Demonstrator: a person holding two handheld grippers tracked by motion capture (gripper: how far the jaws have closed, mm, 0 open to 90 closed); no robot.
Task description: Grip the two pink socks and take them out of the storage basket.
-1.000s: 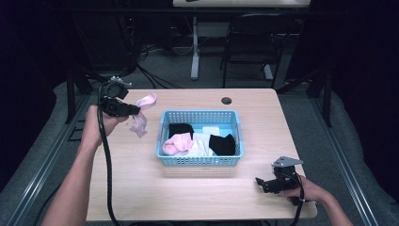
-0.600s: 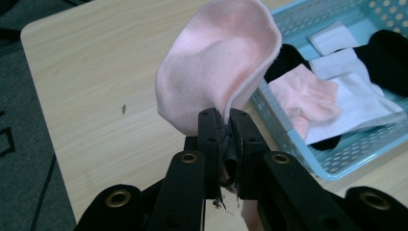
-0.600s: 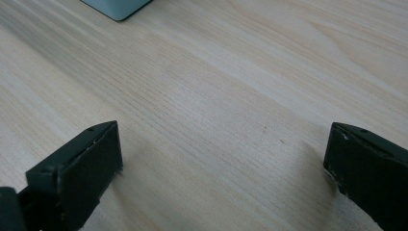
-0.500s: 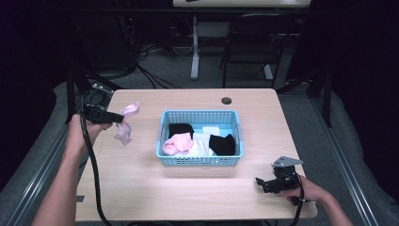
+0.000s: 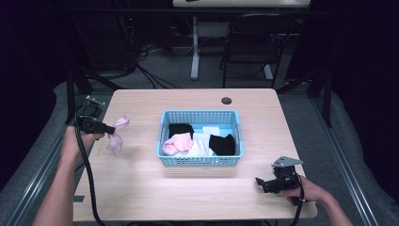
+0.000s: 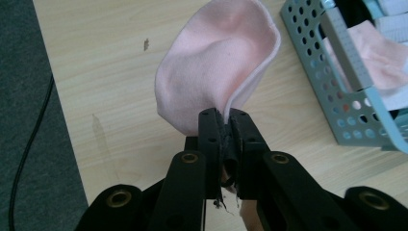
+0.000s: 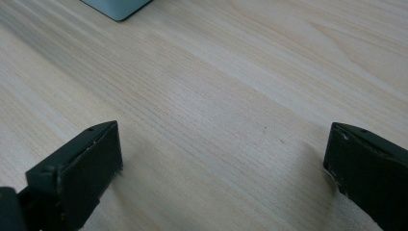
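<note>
A pale pink sock hangs above the table's left side, pinched at its edge by my left gripper, which is shut on it. The blue basket stands in the middle of the table and holds another pink sock, black socks and white ones. Near the front right edge, low over bare wood, my right gripper stands open with nothing between its jaws.
A dark round grommet hole lies at the table's back edge. Cables trail from both grippers. Beyond the table, a chair and table legs stand on the floor. A corner of the basket shows in the right gripper view.
My left gripper has carried the pink sock leftward and toward the front, away from the basket. The right gripper has stayed put.
</note>
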